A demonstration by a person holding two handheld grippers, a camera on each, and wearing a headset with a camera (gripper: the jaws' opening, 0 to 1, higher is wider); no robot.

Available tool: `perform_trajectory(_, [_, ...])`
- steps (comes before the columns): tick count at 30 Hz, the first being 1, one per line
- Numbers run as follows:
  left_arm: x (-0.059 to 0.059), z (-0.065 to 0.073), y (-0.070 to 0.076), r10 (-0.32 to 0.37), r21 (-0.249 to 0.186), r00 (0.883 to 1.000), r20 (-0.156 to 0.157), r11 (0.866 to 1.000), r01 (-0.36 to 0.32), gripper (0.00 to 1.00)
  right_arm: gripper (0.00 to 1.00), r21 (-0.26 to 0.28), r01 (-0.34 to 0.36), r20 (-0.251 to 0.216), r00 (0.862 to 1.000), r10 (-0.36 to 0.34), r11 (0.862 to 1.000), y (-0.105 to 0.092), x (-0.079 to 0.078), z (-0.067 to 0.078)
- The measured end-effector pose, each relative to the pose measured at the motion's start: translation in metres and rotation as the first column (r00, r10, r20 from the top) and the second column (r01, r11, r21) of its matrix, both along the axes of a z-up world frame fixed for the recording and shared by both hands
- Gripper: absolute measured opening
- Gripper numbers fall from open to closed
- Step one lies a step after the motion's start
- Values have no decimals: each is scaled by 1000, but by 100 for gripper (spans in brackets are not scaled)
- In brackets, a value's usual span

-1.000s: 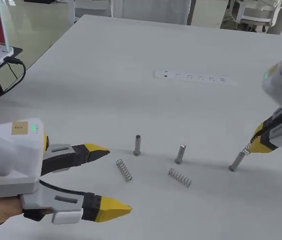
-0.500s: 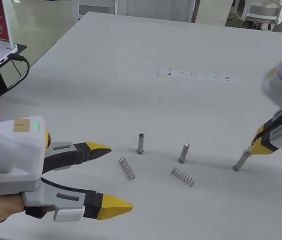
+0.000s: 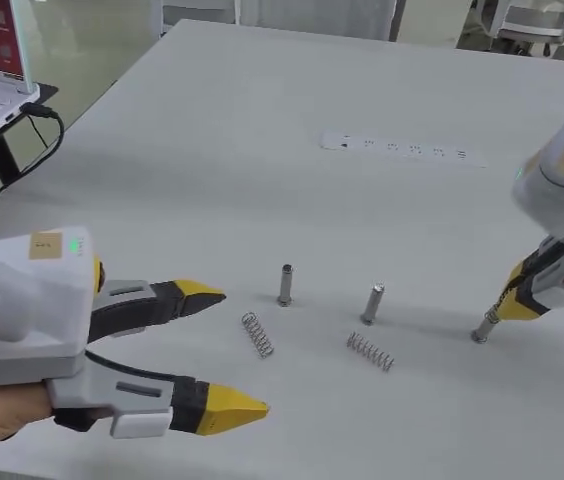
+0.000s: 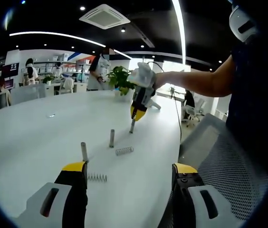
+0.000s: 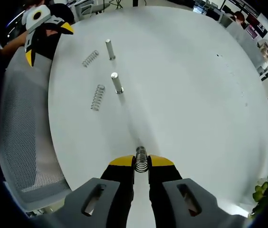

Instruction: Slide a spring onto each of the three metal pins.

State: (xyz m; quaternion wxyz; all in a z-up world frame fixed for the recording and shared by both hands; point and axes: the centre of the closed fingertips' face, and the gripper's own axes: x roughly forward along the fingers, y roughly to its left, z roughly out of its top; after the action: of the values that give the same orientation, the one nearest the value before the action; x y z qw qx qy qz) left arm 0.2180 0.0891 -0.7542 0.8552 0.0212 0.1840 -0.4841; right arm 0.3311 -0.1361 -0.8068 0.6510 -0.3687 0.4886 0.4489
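A: White tabletop (image 3: 212, 150) in an open office, with a power strip (image 3: 402, 150) well beyond the tools. Where's the work?

B: At the right tool (image 5: 141, 164). Its jaws are pressed in on the held spring (image 5: 141, 159), which stands end-on between the tips, right over the end pin (image 3: 483, 327). That pin leans toward the tool. How far the coil sits over it I can't tell.

A: And the left tool (image 3: 240, 350)?

B: Spread wide, pinching nothing, hovering over the tabletop. The near spring (image 3: 257, 334) lies flat just ahead of its tips, and the near pin (image 3: 285, 284) stands upright just past that. The mid spring (image 3: 370, 351) lies farther toward the right tool, beside the mid pin (image 3: 373, 302).

A: How will those springs handle?

B: Light, thin wire, I'd judge. They're round, so apt to roll, and soft enough to bow or flick out if squeezed hard. I'd take one gently across its middle coils, leaving an end open for the pin.

A: The pins?

B: Stiff metal, but free-standing by the look, so a sideways push could tip one. Come straight down the axis.

A: Progress?

B: First of three in hand; two pins bare.
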Motion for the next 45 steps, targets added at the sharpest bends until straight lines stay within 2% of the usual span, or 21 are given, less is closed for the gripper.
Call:
perform_trajectory(17, [0, 2, 1, 2, 2, 1000, 4, 1000, -2, 67, 8, -15, -1, 1, 1000, 1, 1000, 4, 1, -25])
perform_trajectory(37, [0, 3, 3, 5, 3, 1000, 7, 1000, -5, 67, 9, -3, -4, 10, 1000, 4, 1000, 13, 4, -30])
perform_trajectory(45, [-1, 3, 2, 2, 4, 1000, 5, 1000, -2, 67, 17, 6, -1, 17, 1000, 1, 1000, 12, 3, -32])
